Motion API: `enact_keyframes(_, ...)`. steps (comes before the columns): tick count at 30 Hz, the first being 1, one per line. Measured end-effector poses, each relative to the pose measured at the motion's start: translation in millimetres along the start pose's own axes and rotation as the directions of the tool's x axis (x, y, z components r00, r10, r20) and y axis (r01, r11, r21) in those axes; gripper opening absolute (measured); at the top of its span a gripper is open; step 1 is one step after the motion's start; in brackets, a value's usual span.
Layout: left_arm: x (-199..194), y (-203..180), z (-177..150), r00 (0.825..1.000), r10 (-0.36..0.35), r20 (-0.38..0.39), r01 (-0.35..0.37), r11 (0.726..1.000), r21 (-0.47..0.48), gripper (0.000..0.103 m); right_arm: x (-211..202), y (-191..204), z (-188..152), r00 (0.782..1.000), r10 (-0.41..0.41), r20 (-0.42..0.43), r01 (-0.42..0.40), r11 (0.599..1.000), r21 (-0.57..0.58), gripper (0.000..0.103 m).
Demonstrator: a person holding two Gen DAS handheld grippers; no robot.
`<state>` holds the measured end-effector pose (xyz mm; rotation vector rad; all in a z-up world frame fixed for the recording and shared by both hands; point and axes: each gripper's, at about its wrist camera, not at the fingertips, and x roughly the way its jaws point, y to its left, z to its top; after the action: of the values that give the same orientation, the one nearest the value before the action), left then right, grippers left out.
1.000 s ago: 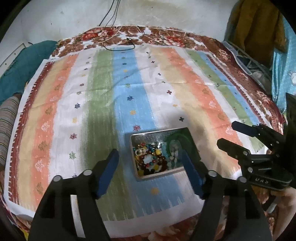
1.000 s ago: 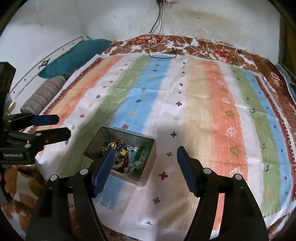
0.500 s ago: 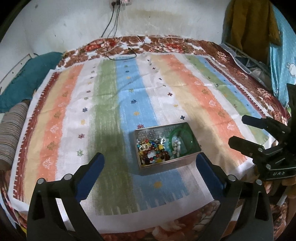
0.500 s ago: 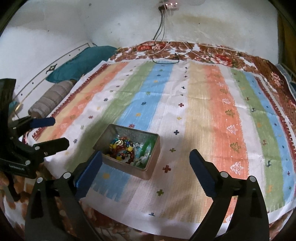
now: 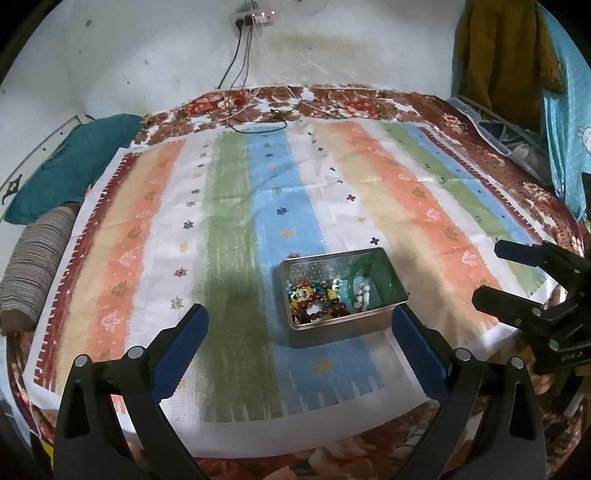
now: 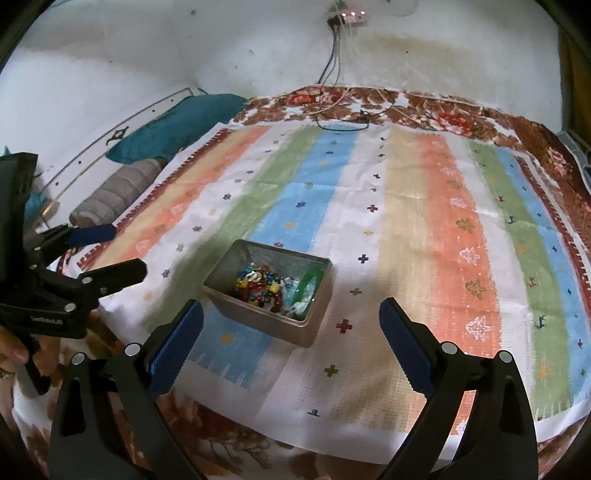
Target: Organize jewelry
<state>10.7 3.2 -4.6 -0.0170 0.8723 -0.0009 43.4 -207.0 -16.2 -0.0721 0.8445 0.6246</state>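
Lying on a striped cloth spread over a bed, a small metal tin sits near the front edge, on the blue stripe. Heaped inside the tin are coloured bead strings, a pale bracelet and a green bangle leaning against its right wall.

Small white lettering shows on the body of each tool, but it is too blurred to read in either view.

From the left wrist view, the left tongs hang above the cloth with the blue pads spread wide apart, holding nothing; the tin lies just beyond and between the tips, untouched. The right tongs appear at the right edge, also gaping and empty.

From the right wrist view, the right tongs stand equally wide, with the tin just ahead of the left pad and clear of both. The left tongs show at the left edge, apart and empty.

A teal pillow and a striped bolster rest at the bed's far left. Cables drop from a wall socket.
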Motion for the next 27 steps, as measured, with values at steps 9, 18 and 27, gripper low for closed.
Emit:
enact_keyframes(9,-8.4,-3.4,-1.3,0.999,0.021,0.035,-0.021,1.000,0.015,0.097,-7.9,1.5,-4.8,1.000,0.015,0.016,-0.015,1.000,0.007,0.097)
enact_keyframes(18,-5.7,-2.5,-1.3,1.000,0.005,0.016,-0.005,1.000,0.009,0.097,-4.7,1.6,-4.3,1.000,0.030,-0.002,-0.030,1.000,0.006,0.097)
enact_keyframes(27,-8.0,-4.5,-3.4,0.999,-0.017,0.029,0.017,1.000,0.016,0.097,-5.2,-0.1,-5.3,1.000,0.004,0.001,-0.004,1.000,0.003,0.097)
